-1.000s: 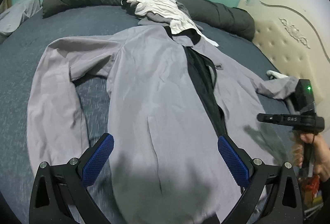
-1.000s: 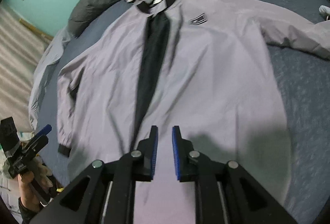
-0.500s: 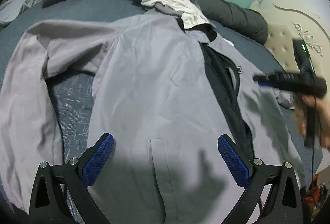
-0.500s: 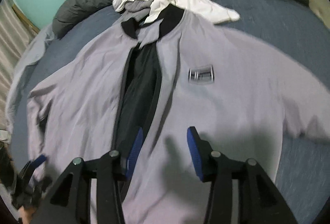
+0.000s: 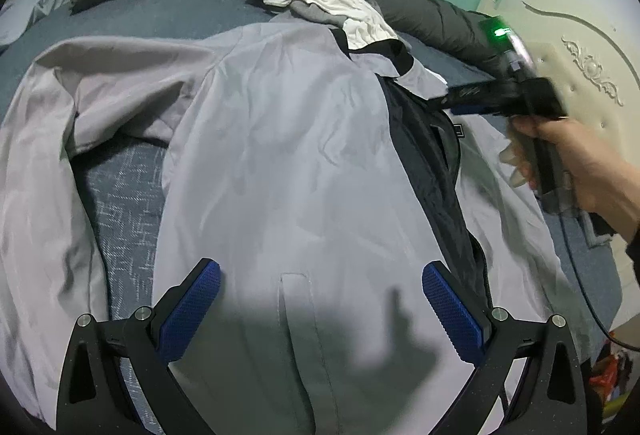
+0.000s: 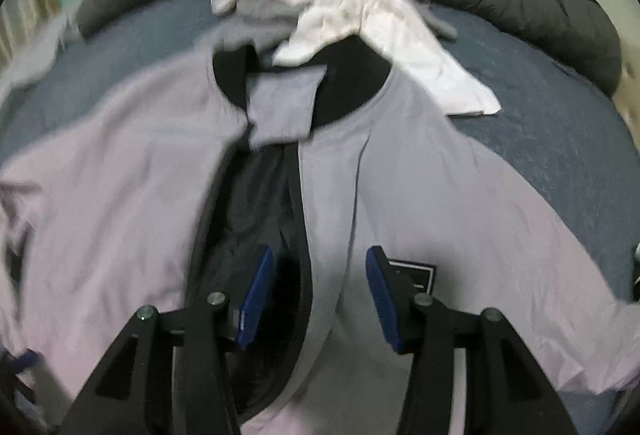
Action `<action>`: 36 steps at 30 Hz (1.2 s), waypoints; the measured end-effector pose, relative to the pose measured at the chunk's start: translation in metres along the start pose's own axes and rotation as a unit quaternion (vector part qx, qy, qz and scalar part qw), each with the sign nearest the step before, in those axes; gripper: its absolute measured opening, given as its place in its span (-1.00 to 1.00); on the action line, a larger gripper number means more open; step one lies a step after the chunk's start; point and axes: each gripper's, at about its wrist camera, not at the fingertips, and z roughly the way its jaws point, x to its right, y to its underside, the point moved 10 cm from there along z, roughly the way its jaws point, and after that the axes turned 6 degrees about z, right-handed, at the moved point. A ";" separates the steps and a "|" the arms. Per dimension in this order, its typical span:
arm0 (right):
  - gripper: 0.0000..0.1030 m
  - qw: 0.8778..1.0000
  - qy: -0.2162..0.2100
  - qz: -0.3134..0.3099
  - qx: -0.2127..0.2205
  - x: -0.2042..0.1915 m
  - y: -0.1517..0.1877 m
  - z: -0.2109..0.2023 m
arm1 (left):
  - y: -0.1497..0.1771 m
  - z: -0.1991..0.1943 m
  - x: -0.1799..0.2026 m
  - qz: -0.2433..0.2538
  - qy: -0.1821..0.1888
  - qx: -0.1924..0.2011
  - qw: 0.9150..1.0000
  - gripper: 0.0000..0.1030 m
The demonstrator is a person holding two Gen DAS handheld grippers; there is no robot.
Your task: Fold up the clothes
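Grey zip-front nylon jacket [image 5: 288, 171] spread open on blue bed [image 5: 160, 15] | left gripper [image 5: 320, 311] wide, empty over front panel | right gripper [image 6: 316, 295] opening, straddling zipper edge, unpinched | advice: pinch placket edge only, avoiding dark lining.

My left gripper [image 5: 320, 311] hangs over the grey jacket [image 5: 288, 171], fingers [image 5: 188, 311] wide apart, nothing between them. Jacket lies spread on the bed [image 5: 120, 191], front unzipped. My right gripper [image 5: 448, 103] reaches near the collar, blurred.
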 end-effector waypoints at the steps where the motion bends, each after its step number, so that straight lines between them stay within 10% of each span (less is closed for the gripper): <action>1: -0.05 1.000 0.002 0.003 -0.006 0.002 0.001 0.006 | 0.000 0.000 0.001 -0.002 0.003 0.000 1.000 0.99; 3: -0.08 1.000 -0.006 0.025 -0.004 0.008 0.000 0.013 | -0.001 0.000 0.002 0.000 0.004 0.001 1.000 0.99; 6: -0.80 0.998 -0.029 0.047 0.010 0.015 -0.003 0.014 | -0.002 -0.002 0.000 -0.001 0.003 0.004 1.000 0.99; 8: -0.90 0.997 -0.039 0.058 0.025 0.019 -0.005 0.008 | -0.001 -0.001 -0.003 -0.009 0.006 0.002 1.000 0.99; 18: -0.92 0.977 -0.128 0.123 0.122 0.038 -0.028 -0.060 | -0.003 0.001 -0.005 -0.020 0.015 0.003 1.000 0.99; 36: -0.85 0.984 -0.149 0.095 0.026 -0.033 -0.021 0.023 | -0.003 0.003 -0.009 -0.026 0.020 0.001 0.999 0.99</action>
